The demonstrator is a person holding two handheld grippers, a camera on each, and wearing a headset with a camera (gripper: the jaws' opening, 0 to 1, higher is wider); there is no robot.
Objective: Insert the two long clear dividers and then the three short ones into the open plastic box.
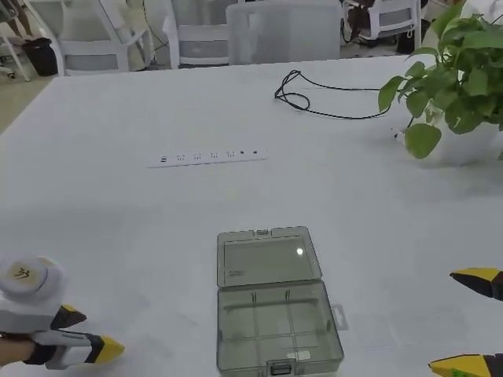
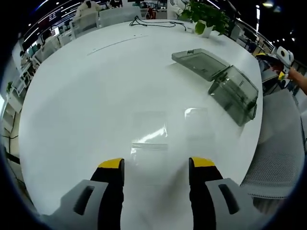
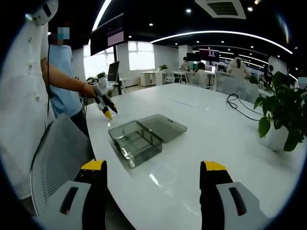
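Table [image 1: 157,220] is carrying the open box [image 1: 275,314] at 6 o'clock in head view. Left gripper [image 2: 157,164] & right gripper [image 3: 153,166] are both hanging released, w/ nothing held. Clear dividers [image 2: 149,130] are lying flat at 12 o'clock of left jaws. Inserting is prob. not begun; all five seem to be left.

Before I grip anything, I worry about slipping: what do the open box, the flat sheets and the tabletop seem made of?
Open box: smoky, see-through hard plastic, glossy, with a glint on its lid. Flat sheets: likely clear smooth plastic; only faint edges and glare show. Tabletop: white, smooth, slightly glossy with reflections; maybe laminate.
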